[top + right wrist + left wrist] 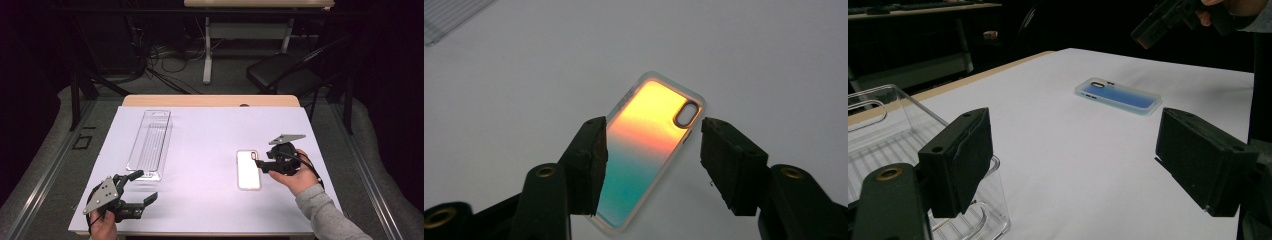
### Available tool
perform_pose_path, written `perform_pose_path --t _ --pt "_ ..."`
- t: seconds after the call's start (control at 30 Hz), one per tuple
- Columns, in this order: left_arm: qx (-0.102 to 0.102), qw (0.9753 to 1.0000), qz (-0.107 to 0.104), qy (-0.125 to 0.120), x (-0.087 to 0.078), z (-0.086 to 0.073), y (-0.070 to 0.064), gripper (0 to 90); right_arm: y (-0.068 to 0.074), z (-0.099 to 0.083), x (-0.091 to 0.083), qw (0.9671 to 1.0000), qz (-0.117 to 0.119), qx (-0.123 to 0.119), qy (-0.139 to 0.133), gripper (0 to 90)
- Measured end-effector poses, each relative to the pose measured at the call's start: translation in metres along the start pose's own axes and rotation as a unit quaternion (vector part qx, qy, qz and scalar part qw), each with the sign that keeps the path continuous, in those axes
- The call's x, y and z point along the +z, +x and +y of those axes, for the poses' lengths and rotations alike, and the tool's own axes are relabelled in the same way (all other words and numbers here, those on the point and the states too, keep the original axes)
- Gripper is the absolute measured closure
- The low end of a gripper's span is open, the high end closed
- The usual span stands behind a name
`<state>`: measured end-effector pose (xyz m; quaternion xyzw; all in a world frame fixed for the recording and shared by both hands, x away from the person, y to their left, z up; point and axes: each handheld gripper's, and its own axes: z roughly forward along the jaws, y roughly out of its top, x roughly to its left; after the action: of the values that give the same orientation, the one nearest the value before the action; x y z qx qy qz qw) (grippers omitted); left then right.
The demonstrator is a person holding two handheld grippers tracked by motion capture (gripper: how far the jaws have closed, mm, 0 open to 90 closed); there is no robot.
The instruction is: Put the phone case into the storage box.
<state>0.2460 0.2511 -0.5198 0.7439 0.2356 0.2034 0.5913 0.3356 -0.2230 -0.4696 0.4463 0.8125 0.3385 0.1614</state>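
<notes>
In the high view, a clear tray (149, 145) lies in the left half of the frame, on the white table (210, 135), with its long side running away from the person. It looks empty; through its ribbed bottom only the table shows. In the left gripper view the same tray (893, 135) sits at the lower left, and its near corner is just behind one jaw; again I see nothing inside it.

The phone case (248, 170) lies flat at the right of centre in the high view, well apart from the tray. In the right gripper view the case (649, 145) shines orange above and teal below, with the camera hole at its upper right.

The right gripper (261, 163) is just at the right side of the case, jaws apart; in its own view they stand on both sides of the case and hold nothing.

The left gripper (141, 187) is at the lower left, near the tray's close end, jaws wide apart and empty.
</notes>
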Motion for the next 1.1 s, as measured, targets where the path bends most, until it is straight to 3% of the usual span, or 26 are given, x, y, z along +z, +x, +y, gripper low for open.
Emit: perform_pose_path --t 0.23,0.27,0.37,0.43,0.5,0.53,0.63,0.73,0.77,0.8,0.83,0.9,1.03,1.1 --pt "0.000 1.0000 -0.001 0.002 0.000 0.000 0.000 15.5 0.000 0.004 0.005 0.9991 -0.004 -0.042 0.001 44.3" --pt "0.001 1.0000 0.000 0.003 0.000 0.000 0.000 15.5 0.000 0.006 0.005 0.9983 -0.007 -0.059 -0.001 44.3" --pt "0.001 1.0000 0.000 0.003 0.000 0.000 0.000 15.5 0.000 0.007 0.006 0.9981 -0.005 -0.061 0.000 44.3" --pt "0.001 1.0000 -0.001 0.003 0.000 0.000 0.000 15.5 -0.001 0.009 0.006 0.9988 -0.004 -0.047 0.010 44.3" --pt "0.001 1.0000 -0.001 0.004 0.000 0.000 0.000 15.5 -0.002 0.011 0.006 0.9993 -0.008 -0.018 0.032 44.4" --pt "0.001 1.0000 -0.001 0.003 0.001 0.000 0.000 15.5 -0.002 0.011 0.006 0.9993 -0.008 -0.018 0.032 44.4" --pt "0.000 1.0000 -0.002 0.004 0.001 -0.001 0.000 15.5 -0.006 0.014 0.008 0.9981 -0.010 0.018 0.058 47.3" --pt "0.000 1.0000 -0.003 0.005 0.001 -0.001 0.000 15.5 -0.007 0.016 0.010 0.9965 -0.011 0.039 0.073 48.0" --pt "-0.001 1.0000 -0.003 0.005 0.001 -0.001 0.000 15.5 -0.008 0.017 0.011 0.9947 -0.014 0.058 0.084 48.0" --pt "-0.001 1.0000 -0.003 0.005 0.001 -0.001 0.000 15.5 -0.008 0.017 0.011 0.9947 -0.014 0.058 0.084 48.0" --pt "-0.001 1.0000 -0.004 0.006 0.001 -0.001 0.000 15.5 -0.009 0.019 0.014 0.9882 -0.008 0.102 0.114 48.0" --pt "0.000 1.0000 -0.004 0.006 0.001 -0.001 0.000 15.5 -0.010 0.020 0.018 0.9867 -0.005 0.113 0.117 48.3" --pt "-0.001 1.0000 -0.006 0.006 0.002 -0.001 0.000 15.5 -0.008 0.022 0.024 0.9849 -0.026 0.117 0.125 48.7" --pt "-0.002 1.0000 -0.006 0.007 0.001 -0.001 0.000 15.5 -0.007 0.023 0.030 0.9810 -0.048 0.125 0.140 48.3"
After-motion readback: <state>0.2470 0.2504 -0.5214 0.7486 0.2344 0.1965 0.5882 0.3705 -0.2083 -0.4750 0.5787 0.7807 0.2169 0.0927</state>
